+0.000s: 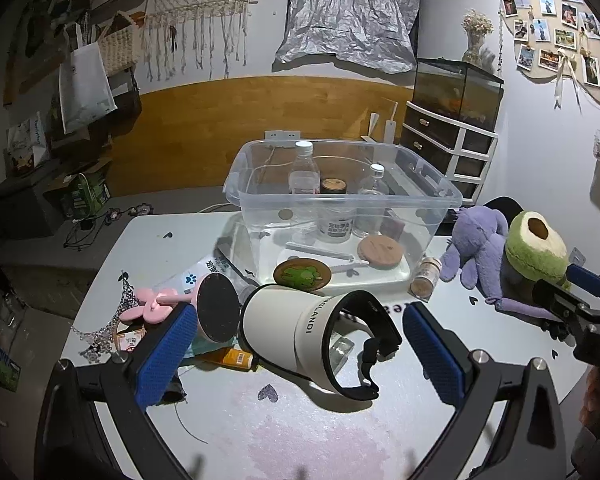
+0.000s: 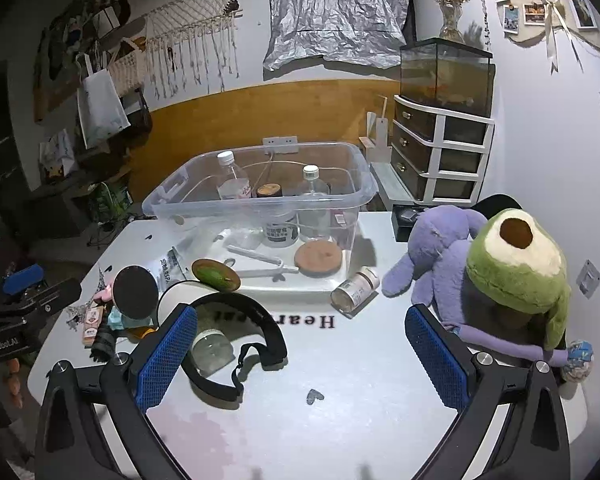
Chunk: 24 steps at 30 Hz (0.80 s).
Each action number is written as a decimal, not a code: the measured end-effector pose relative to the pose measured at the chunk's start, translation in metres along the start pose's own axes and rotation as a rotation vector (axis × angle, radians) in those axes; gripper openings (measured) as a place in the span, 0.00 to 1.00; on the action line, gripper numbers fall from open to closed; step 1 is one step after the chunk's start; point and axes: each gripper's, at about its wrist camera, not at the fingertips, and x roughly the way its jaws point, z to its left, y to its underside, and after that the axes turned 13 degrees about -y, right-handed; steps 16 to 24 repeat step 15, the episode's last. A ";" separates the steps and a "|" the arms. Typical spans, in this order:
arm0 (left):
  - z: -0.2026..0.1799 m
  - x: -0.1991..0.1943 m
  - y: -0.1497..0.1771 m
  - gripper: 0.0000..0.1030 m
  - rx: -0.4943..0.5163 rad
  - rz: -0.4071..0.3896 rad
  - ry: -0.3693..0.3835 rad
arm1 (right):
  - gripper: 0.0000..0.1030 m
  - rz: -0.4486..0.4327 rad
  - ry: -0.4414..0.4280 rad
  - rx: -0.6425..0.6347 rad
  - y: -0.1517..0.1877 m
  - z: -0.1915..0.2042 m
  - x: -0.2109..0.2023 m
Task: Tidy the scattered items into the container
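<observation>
Bottles (image 1: 304, 170) already stand in my container (image 1: 440, 188); mug (image 1: 300, 328) and plush toys (image 2: 512, 268) at three o'clock remain on the bench (image 2: 360, 400). Both grippers (image 1: 296, 354) (image 2: 300, 356) gape wide, empty.

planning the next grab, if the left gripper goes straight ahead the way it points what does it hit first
Most likely the white tumbler lying on its side: it sits right between the left gripper's open fingers, black-rimmed mouth nearest. The clear container lies beyond it. Depth is hard to judge through the fisheye.

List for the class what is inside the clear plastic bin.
Inside the clear bin: two capped bottles, a dark jar, a round cork lid and white tongs. A reddish item behind is unclear.
</observation>
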 end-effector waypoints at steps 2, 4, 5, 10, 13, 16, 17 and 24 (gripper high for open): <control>0.000 0.000 0.000 1.00 0.000 0.000 0.001 | 1.00 -0.001 0.003 -0.002 0.000 -0.001 0.000; 0.000 0.000 -0.001 1.00 0.000 0.000 -0.002 | 1.00 -0.001 0.004 -0.002 0.000 -0.001 0.000; -0.001 0.000 -0.001 1.00 0.000 0.002 -0.005 | 1.00 -0.001 0.004 0.000 -0.001 -0.001 0.000; 0.000 0.000 -0.001 1.00 -0.005 0.008 -0.014 | 1.00 0.002 0.005 -0.003 -0.001 -0.001 0.000; 0.000 0.000 -0.001 1.00 -0.006 0.009 -0.019 | 1.00 0.004 0.006 -0.010 0.000 0.000 0.000; 0.000 0.000 0.000 1.00 -0.009 0.010 -0.021 | 1.00 0.004 0.006 -0.011 0.000 0.000 0.000; 0.000 0.000 0.000 1.00 -0.009 0.010 -0.021 | 1.00 0.004 0.006 -0.011 0.000 0.000 0.000; 0.000 0.000 0.000 1.00 -0.009 0.010 -0.021 | 1.00 0.004 0.006 -0.011 0.000 0.000 0.000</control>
